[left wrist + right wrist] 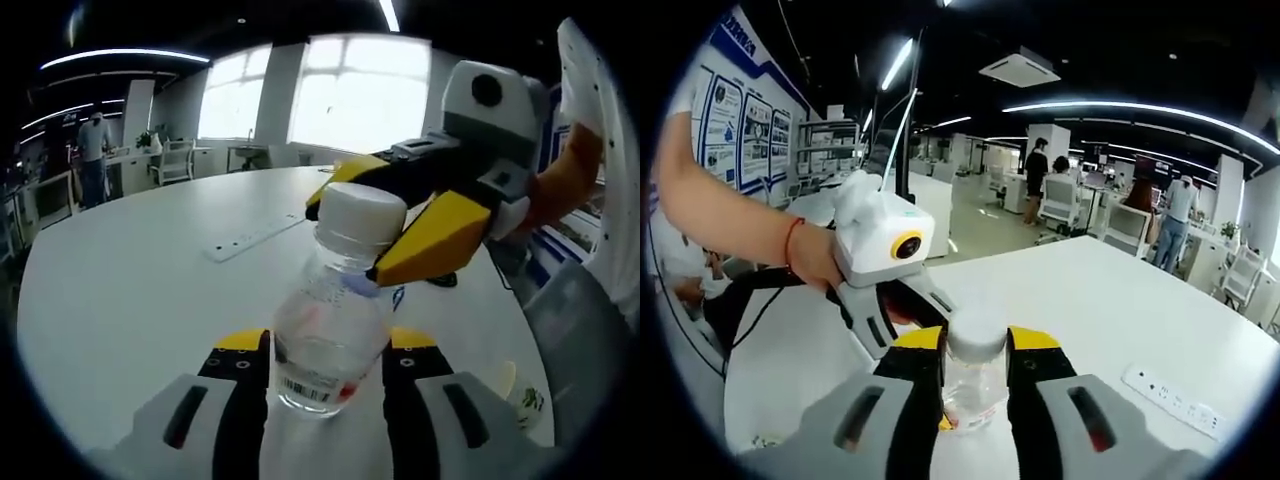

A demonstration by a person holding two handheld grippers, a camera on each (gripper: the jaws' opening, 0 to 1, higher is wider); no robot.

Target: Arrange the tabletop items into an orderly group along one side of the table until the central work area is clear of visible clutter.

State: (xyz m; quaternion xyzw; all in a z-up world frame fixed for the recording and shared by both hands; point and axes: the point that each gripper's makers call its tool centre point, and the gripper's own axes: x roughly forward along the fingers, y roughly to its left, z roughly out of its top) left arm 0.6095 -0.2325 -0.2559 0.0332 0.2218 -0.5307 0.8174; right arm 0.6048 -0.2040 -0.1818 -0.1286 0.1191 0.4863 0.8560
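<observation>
White tabletop (130, 290) runs round and broad under an open office. Nearest, in the left gripper view, the left hand-held gripper (325, 375) has its jaws clamped on the lower body of a clear bottle (330, 340), which leans over, cap up and away. The right hand-held gripper (385, 235) comes in from the right with its yellow jaws closed about the white cap (355, 215); in the right gripper view the same gripper (973, 365) shows the cap between its tips, the left one (905, 310) reaching in below.

The bottle looks thin-walled and light, probably near empty, though its contents are hard to judge through the glare. It will dent under a hard squeeze and its smooth plastic may slip; the ridged cap and neck are the stiffest hold.

Whether its base touches the tabletop is hidden by the jaws. At the near right edge a small cup (525, 400) is half cut off. Farther out lies a power strip (255, 238).
</observation>
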